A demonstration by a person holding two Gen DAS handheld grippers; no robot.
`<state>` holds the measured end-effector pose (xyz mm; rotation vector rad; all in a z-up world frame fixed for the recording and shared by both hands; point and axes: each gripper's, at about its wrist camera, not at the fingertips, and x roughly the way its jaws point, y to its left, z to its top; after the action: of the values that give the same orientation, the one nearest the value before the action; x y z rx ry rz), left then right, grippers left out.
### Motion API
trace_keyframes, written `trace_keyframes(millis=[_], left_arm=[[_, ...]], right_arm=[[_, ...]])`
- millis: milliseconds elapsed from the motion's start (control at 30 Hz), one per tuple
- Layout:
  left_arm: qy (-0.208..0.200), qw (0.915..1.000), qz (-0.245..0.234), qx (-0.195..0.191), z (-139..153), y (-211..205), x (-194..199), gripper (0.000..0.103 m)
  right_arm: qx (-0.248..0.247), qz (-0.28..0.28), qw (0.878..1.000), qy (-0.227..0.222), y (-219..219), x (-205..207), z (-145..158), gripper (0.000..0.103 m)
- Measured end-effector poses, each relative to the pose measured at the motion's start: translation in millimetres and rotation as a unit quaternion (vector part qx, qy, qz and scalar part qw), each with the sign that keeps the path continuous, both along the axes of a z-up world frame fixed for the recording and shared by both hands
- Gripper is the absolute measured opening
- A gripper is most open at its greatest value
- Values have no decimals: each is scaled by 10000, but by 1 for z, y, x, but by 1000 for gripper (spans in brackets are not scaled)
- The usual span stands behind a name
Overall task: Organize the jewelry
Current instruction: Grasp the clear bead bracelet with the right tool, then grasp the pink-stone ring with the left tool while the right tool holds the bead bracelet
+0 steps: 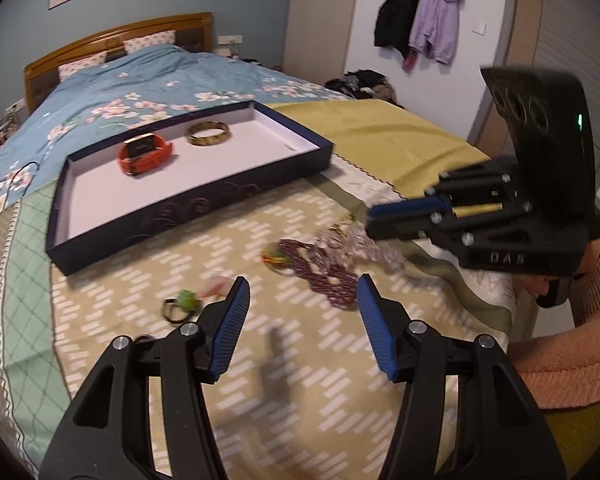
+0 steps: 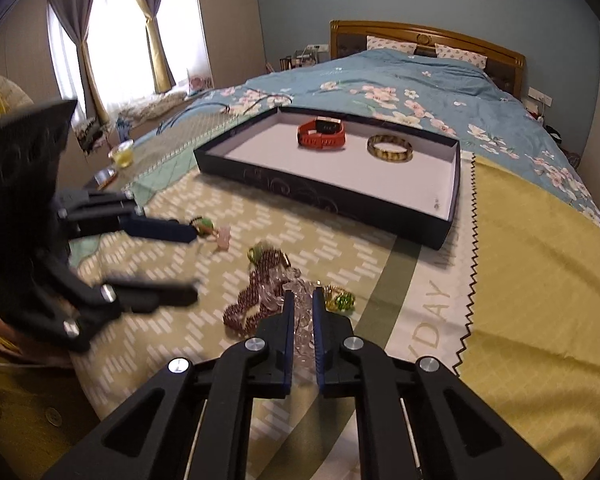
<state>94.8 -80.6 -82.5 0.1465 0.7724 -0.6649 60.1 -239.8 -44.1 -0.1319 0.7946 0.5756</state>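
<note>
A dark box lid tray (image 1: 188,204) (image 2: 340,196) lies on the bed and holds an orange watch (image 1: 144,154) (image 2: 322,133) and a gold-brown bangle (image 1: 208,133) (image 2: 390,148). Loose jewelry lies on the patterned cloth: a dark red bead string (image 1: 324,276) (image 2: 248,300), a clear crystal bracelet (image 1: 352,242) (image 2: 300,320), a green ring piece (image 1: 182,304) (image 2: 204,226) and a green-gold piece (image 2: 340,300). My left gripper (image 1: 300,296) (image 2: 192,264) is open above the cloth. My right gripper (image 2: 300,300) (image 1: 374,220) is nearly shut around the crystal bracelet.
The bed has a blue floral quilt (image 1: 140,84) and a yellow blanket (image 2: 540,260). A wooden headboard (image 1: 116,40) stands at the back. Jackets (image 1: 420,16) hang on the wall. A glass (image 2: 121,154) stands on a side table by the window.
</note>
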Motion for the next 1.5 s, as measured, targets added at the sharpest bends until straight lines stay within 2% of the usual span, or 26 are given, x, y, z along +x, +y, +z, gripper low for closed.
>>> trace_keyframes(millis=[200,333,433,600,733,800,900,1167,1500], left_arm=[[165,9997,-159,7,-7,-15,5,51],[299,9992,-229,-141,-9,-17,11,44],[389,9989,-254,-117,-12,-21,15,39],[485,9983,-322,-20,-17,-32,17,39],[557,9979,-274,204,-24,-38,22,25],[583,9977,-282,179,-24,-38,23,13],[635,9977,-232,90,-24,-33,23,8],[663,9975,-117,-231,-15,-16,24,7],[439,9977,17,-514,8,0,23,7]], right_arm=[[442,-98,9989,-106,-9,2,15,7],[709,-206,9973,-59,-16,6,18,7],[647,-265,9975,-13,-16,8,12,7],[697,-276,9972,81,-15,10,6,7],[760,-318,9966,85,-17,11,5,7],[791,-345,9962,82,-18,12,5,7],[855,-370,9956,79,-19,14,6,7],[1088,-406,9932,-6,-24,15,15,7],[1335,-413,9901,-123,-27,18,28,7]])
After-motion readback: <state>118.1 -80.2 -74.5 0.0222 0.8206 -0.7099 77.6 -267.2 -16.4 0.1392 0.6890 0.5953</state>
